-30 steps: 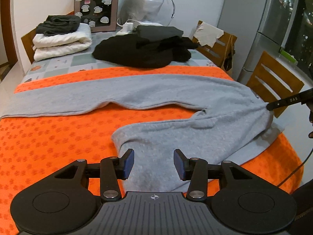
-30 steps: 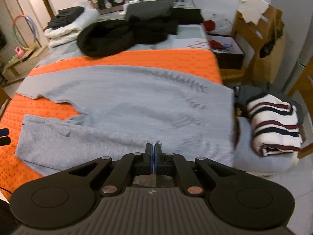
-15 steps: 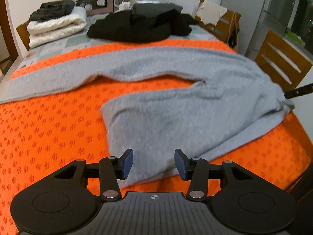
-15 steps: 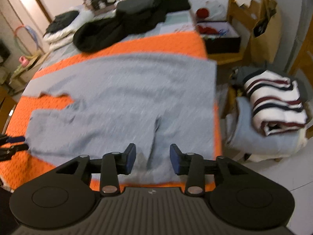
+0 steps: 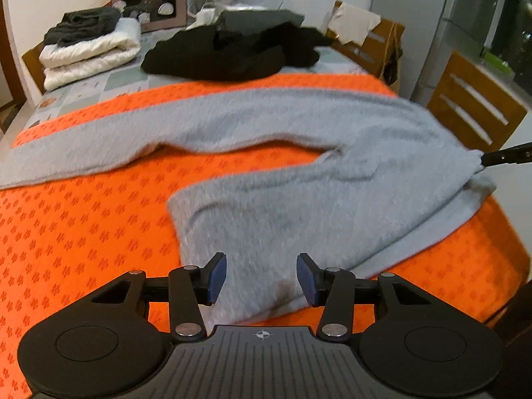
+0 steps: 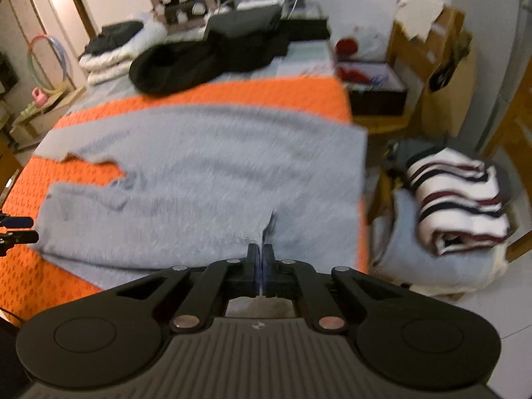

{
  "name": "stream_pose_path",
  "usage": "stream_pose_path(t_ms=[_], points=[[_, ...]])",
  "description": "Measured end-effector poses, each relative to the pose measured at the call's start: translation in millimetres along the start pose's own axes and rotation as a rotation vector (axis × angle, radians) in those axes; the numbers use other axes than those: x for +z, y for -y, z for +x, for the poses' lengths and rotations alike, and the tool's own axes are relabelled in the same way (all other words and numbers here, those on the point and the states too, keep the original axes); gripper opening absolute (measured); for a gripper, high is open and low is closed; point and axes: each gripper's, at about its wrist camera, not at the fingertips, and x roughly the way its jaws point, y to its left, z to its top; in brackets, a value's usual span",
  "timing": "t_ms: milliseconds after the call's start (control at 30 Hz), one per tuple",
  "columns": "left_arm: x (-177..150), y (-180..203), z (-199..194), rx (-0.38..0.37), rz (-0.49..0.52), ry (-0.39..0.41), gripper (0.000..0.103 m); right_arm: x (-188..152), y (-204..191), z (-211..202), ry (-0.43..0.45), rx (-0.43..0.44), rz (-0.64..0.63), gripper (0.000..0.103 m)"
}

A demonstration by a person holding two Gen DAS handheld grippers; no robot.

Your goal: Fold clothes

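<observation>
Your right hand-held gripper (image 6: pixel 260 259) pinches the grey trousers' (image 5: pixel 299 179) waist edge; your left hand-held gripper (image 5: pixel 261 277) hovers released over a leg on the orange cloth (image 5: pixel 83 226).

Indoor light was warm and fairly dim, brightest at the upper-left wall in the right wrist view. Both views showed motion blur across the grey garment (image 5: pixel 299 153) and background. Fisheye bending curved the edges; corners were vignetted black.

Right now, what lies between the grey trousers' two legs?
Bare orange patterned cloth fills the gap between the grey knit trousers' legs, clearest in the left wrist view.
</observation>
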Motion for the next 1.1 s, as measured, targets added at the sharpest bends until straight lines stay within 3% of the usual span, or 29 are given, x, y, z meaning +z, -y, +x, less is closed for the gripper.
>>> stream_pose_path(t_ms=[133, 267, 333, 367, 400, 533, 600, 700, 933, 967, 1033, 1067, 1100], points=[[5.8, 6.6, 3.6, -0.024, -0.004, 0.011, 0.052, -6.0, 17.3, 0.7, -0.029, -0.048, 0.004, 0.001], [3.1, 6.9, 7.5, -0.012, -0.017, 0.0, 0.052, -13.8, 22.2, 12.2, -0.048, 0.023, 0.07, 0.006], [0.5, 5.2, 7.8, -0.002, -0.017, -0.007, 0.052, -16.6, 22.3, 17.8, -0.052, 0.057, 0.097, 0.025], [-0.4, 4.3, 7.8, 0.002, -0.018, -0.01, 0.052, -17.2, 20.7, 20.5, -0.05, 0.07, 0.103, 0.042], [-1.4, 3.2, 7.6, 0.006, -0.02, -0.013, 0.052, -17.7, 19.1, 23.3, -0.048, 0.083, 0.11, 0.05], [-5.3, -1.5, 7.0, 0.026, -0.031, -0.019, 0.052, -19.4, 13.5, 39.7, -0.07, 0.112, 0.11, 0.044], [-5.8, -2.9, 6.0, 0.034, -0.038, -0.018, 0.052, -19.1, 11.3, 42.6, -0.074, 0.119, 0.108, 0.01], [-5.4, -4.6, 3.7, 0.04, -0.047, -0.013, 0.052, -14.8, 7.4, 37.2, -0.059, 0.114, 0.094, 0.008], [-1.1, -1.4, -1.6, 0.006, -0.048, 0.007, 0.053, -6.0, 18.1, 12.8, -0.043, 0.025, 0.031, 0.01], [-0.9, -1.0, -0.4, 0.007, -0.051, 0.009, 0.053, -7.5, 20.7, 14.3, -0.057, 0.016, 0.029, 0.013], [-1.8, -2.8, 2.7, 0.015, -0.068, 0.007, 0.053, -10.1, 23.4, 16.2, -0.071, -0.004, 0.026, 0.028], [-2.6, -4.6, 4.3, 0.023, -0.082, 0.005, 0.053, -10.9, 22.5, 16.3, -0.066, -0.016, 0.024, 0.042], [-3.5, -6.9, 5.8, 0.032, -0.101, 0.003, 0.053, -10.6, 20.6, 14.8, -0.053, -0.016, 0.027, 0.047]])
